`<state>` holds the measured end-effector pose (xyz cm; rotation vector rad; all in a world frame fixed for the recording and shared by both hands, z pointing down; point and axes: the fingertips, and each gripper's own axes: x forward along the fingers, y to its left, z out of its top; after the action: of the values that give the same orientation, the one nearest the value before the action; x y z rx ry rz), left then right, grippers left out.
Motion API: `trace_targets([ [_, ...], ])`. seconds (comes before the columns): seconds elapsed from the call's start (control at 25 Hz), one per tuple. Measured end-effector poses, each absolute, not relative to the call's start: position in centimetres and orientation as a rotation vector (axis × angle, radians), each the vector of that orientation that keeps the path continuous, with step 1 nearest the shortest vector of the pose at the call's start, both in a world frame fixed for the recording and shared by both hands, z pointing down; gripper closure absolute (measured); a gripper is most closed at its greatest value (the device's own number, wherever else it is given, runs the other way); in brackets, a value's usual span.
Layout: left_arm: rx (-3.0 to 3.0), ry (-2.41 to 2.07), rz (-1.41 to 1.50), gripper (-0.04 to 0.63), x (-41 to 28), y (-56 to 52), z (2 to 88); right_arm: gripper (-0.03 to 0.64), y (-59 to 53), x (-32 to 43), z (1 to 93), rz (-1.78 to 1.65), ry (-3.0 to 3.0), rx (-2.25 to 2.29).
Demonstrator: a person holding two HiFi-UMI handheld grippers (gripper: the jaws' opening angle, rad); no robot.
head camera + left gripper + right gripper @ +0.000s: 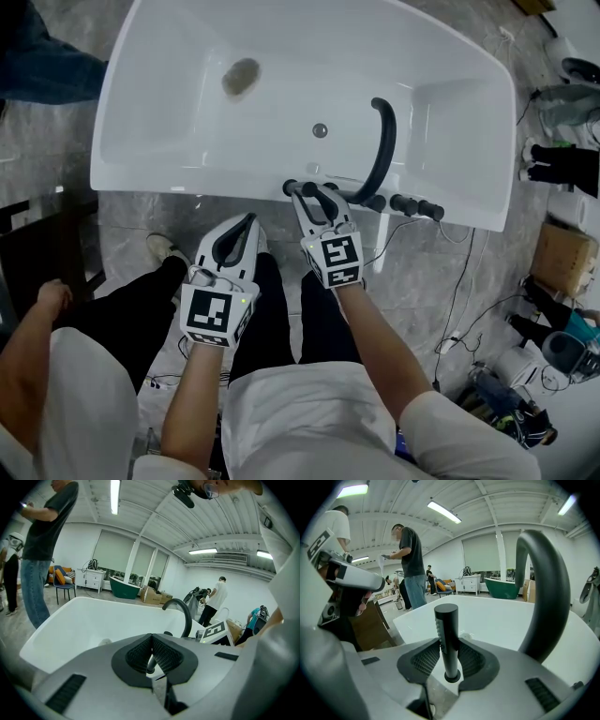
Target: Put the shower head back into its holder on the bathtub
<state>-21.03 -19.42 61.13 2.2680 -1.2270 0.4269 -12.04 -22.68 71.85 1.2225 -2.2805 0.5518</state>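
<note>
The white bathtub point(187, 183) lies across the top of the head view, with a black curved spout point(382, 141) and black knobs point(412, 204) on its near rim. My right gripper point(314, 195) is at that rim, left of the spout. It is shut on the black cylindrical shower head point(446, 634), which stands upright between the pads with its lower end in a black ring point(452, 677). The spout point(546, 597) arches just to the right. My left gripper point(246, 225) hangs below the tub's edge, apart from it, pads point(164, 653) together and holding nothing.
The tub has a silver drain point(320, 130) and a brownish patch point(241, 77). Cables point(459, 300) trail on the marble floor at the right, beside boxes and clutter point(562, 258). A dark table point(37, 253) stands at the left. Other people stand beyond the tub point(44, 550).
</note>
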Motion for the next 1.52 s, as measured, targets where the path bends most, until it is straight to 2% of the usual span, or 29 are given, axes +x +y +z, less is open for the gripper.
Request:
trace_targets([
  [0.48, 2.276, -1.224, 0.440, 0.584, -20.4, -19.6, 60.9, 0.483, -21.7, -12.5, 72.5, 0.511, -2.272, 1.174],
  [0.8, 2.287, -1.234, 0.464, 0.584, -19.6, -19.5, 60.2, 0.428, -21.0, -12.3, 72.6, 0.525, -2.280, 1.129],
  [1.16, 2.278, -1.270, 0.451, 0.584, -18.6, -19.1, 57.8, 0.428, -19.7, -11.8, 68.0, 0.538, -2.340, 1.103],
  [1.24, 2.278, -1.277, 0.444, 0.584, -18.2, -18.9, 57.3, 0.446, -19.3, -11.2, 66.5, 0.558, -2.357, 1.115],
  [1.4, 2.307, -1.273, 0.422, 0.584, -17.0, -19.0, 55.4, 0.549, -19.2, -9.6, 62.4, 0.531, -2.407, 1.125],
  [1.52, 2.327, -1.268, 0.394, 0.584, -16.0, -19.0, 53.5, 0.584, -19.1, -8.1, 59.1, 0.514, -2.447, 1.143],
])
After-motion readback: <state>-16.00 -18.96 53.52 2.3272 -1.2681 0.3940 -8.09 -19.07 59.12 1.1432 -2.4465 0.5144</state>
